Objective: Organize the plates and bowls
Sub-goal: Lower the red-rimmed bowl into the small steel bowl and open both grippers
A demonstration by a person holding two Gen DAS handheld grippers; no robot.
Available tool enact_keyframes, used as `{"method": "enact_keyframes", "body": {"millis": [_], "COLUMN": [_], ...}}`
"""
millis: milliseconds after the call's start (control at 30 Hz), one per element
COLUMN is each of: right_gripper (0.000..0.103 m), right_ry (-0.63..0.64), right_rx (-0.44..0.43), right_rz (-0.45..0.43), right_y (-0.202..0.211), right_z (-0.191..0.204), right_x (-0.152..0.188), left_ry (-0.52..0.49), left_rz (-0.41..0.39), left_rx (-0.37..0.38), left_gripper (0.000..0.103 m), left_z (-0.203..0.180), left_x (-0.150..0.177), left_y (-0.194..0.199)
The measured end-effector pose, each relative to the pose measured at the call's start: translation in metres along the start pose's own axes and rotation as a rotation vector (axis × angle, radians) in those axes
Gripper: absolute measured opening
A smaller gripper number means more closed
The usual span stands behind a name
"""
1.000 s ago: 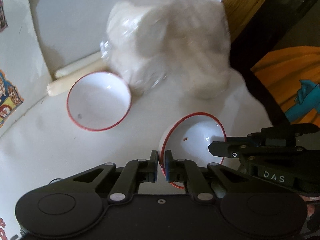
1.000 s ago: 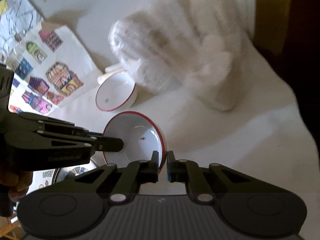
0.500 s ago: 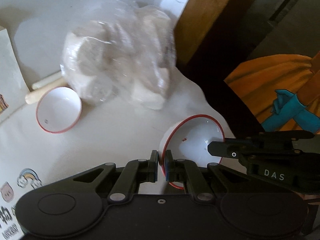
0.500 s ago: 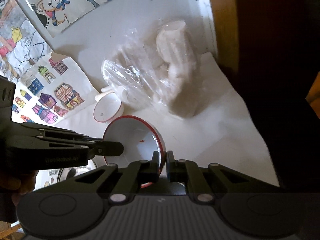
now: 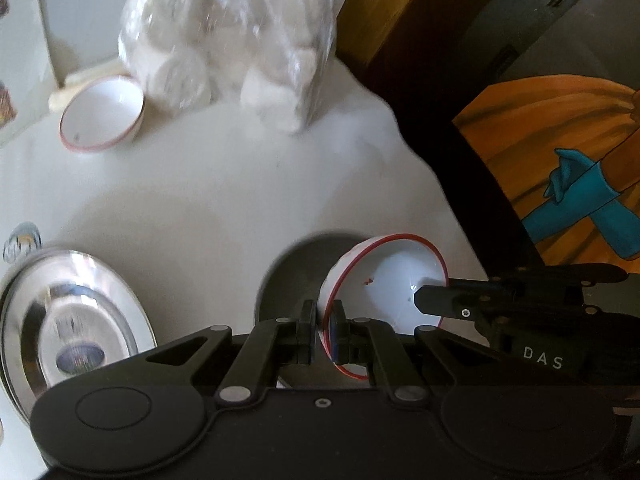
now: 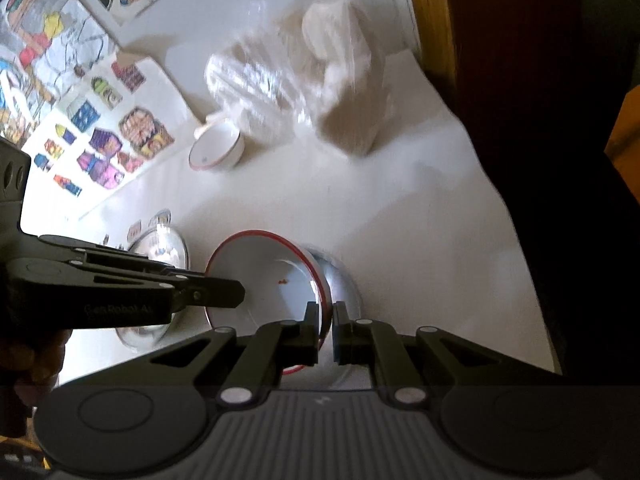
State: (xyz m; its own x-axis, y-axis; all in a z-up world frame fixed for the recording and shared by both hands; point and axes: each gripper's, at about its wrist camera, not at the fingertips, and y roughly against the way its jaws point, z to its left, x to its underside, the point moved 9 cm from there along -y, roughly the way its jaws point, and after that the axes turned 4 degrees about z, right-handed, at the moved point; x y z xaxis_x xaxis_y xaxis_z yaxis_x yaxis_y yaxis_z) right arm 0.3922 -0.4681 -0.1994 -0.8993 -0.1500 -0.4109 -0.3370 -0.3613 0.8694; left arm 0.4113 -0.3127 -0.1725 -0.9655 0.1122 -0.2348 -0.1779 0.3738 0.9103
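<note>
Left gripper (image 5: 322, 326) angled steeply downward, jaws nearly closed, pads clamped on the left edge of a thin rim, one pad inside and one outside. Right gripper (image 6: 326, 330) likewise angled steeply downward, jaws nearly closed, clamped on the opposite, right edge of the same rim. Both black linkages folded inward. Bare hand (image 6: 28, 356) partly visible at the near left, wrapped around the left gripper's handle.
</note>
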Motion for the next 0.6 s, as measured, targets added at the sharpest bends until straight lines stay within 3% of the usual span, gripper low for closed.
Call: {"method": "enact_keyframes", "body": {"millis": [600], "right_gripper": [0.007], "right_ry": [0.066], "right_rx": [-0.016], "right_rz": [0.1], "right_y": [-0.024], "right_z": [-0.003], "right_x": [0.002], "left_ry": [0.211], "left_rz": [0.041], "left_rx": [-0.045], "left_gripper": [0.007], "left_z": [0.012], "left_x": [0.024], "left_y": [-0.024]}}
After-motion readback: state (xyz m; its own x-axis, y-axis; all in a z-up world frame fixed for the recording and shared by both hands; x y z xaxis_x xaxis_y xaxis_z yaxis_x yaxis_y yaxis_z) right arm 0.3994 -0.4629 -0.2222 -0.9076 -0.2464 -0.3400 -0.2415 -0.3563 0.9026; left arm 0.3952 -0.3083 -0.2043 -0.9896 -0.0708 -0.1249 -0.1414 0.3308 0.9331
